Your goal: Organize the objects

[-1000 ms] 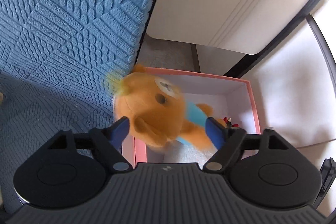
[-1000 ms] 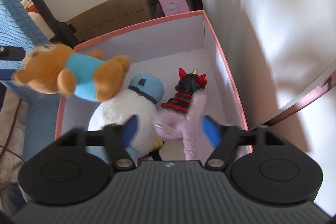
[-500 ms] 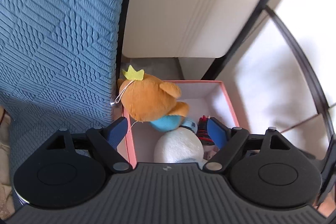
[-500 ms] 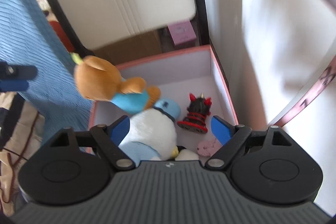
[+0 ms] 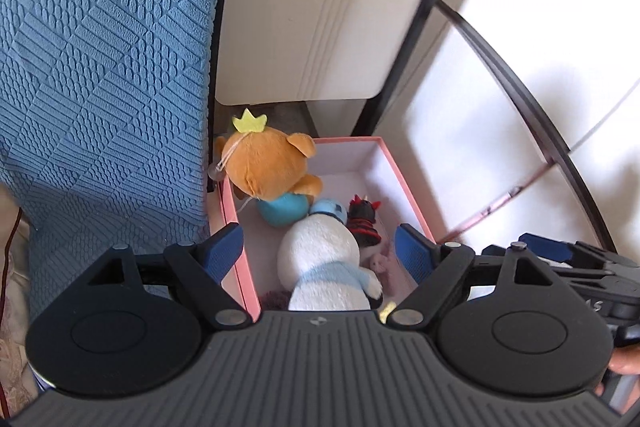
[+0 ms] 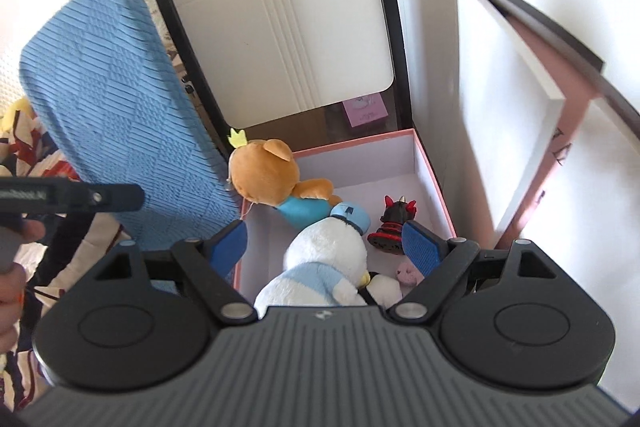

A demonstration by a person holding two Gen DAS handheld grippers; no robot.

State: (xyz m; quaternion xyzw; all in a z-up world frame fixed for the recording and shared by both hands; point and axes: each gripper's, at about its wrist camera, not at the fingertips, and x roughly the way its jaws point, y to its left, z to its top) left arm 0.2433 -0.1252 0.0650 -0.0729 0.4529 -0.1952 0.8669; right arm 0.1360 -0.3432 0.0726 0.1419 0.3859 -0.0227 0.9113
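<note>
A pink-rimmed box stands on the floor and holds soft toys. An orange bear with a yellow crown and blue shirt leans on the box's left rim. A white duck plush with a blue cap lies in the middle. A black and red horned figure stands at the right, with a small pink plush below it. My left gripper is open and empty above the box. My right gripper is open and empty above the box.
A blue textured cushion stands left of the box. A beige panel with a black frame rises behind it. A white wall is at the right, with the box's pink-edged lid leaning there. A small pink carton sits behind the box.
The left gripper let go of the orange bear, which dropped onto the box's left rim. Both grippers have pulled up and back from the box.
</note>
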